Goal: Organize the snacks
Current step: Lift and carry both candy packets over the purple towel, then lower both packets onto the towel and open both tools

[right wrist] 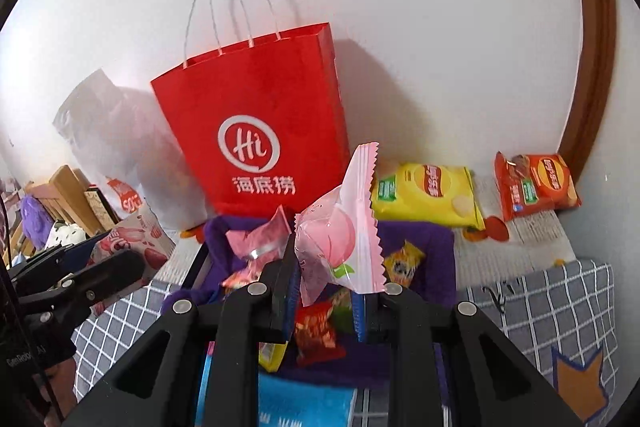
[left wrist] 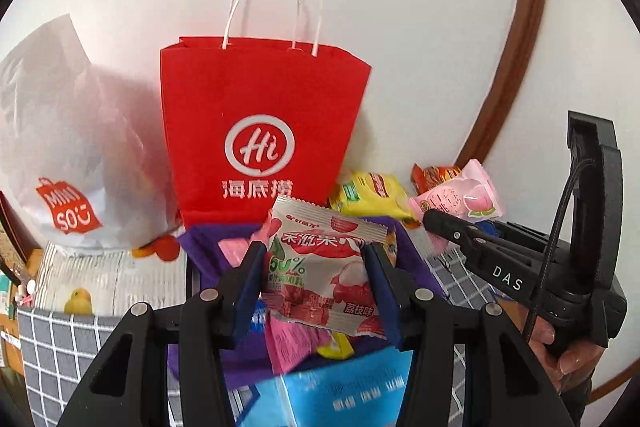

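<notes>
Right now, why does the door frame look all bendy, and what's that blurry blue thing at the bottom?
Left wrist view: the fisheye lens curves the brown door frame, and the blue packet blurs because it is close to the lens. Right wrist view: the red bag throws a soft grey shadow on the wall; corners go black.

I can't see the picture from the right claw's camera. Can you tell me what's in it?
The right claw holds up a pink peach snack packet over a purple bin of snacks. Behind stands a red paper bag against the white wall, with a yellow chip bag and an orange chip bag beside it.
</notes>
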The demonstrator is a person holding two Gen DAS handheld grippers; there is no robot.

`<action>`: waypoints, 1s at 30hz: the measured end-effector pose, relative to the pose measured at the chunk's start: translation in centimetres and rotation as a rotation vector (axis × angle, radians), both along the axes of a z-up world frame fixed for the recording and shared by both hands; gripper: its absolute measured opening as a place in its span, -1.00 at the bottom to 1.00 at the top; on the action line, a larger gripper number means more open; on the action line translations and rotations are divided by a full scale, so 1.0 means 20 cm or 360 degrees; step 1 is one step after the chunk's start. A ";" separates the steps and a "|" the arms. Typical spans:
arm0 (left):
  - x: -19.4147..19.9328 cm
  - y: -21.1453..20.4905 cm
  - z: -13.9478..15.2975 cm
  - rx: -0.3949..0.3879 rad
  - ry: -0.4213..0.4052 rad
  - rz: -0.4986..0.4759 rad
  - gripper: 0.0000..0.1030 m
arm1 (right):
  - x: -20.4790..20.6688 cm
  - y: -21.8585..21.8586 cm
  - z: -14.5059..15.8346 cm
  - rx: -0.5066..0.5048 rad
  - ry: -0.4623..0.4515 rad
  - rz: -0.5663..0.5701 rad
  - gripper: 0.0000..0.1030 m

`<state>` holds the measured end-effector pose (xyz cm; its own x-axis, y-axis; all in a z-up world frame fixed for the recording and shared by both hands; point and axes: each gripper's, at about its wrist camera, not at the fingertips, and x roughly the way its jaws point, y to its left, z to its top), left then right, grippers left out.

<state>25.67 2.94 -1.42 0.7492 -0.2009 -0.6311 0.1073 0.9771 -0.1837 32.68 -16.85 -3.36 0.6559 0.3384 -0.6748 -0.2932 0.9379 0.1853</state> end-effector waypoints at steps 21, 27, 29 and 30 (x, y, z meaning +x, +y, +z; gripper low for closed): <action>0.19 0.04 -0.29 0.0073 0.0107 0.0029 -0.05 | 0.22 0.02 -0.30 -0.0058 0.0153 0.0058 -0.57; 0.22 0.04 -0.35 0.0074 0.0157 0.0022 -0.05 | 0.25 0.03 -0.38 -0.0123 0.0199 0.0073 -0.57; 0.23 0.04 -0.36 0.0076 0.0163 0.0015 -0.05 | 0.26 0.03 -0.39 -0.0129 0.0214 0.0081 -0.57; 0.23 0.04 -0.36 0.0079 0.0164 0.0016 -0.05 | 0.26 0.03 -0.40 -0.0132 0.0216 0.0084 -0.57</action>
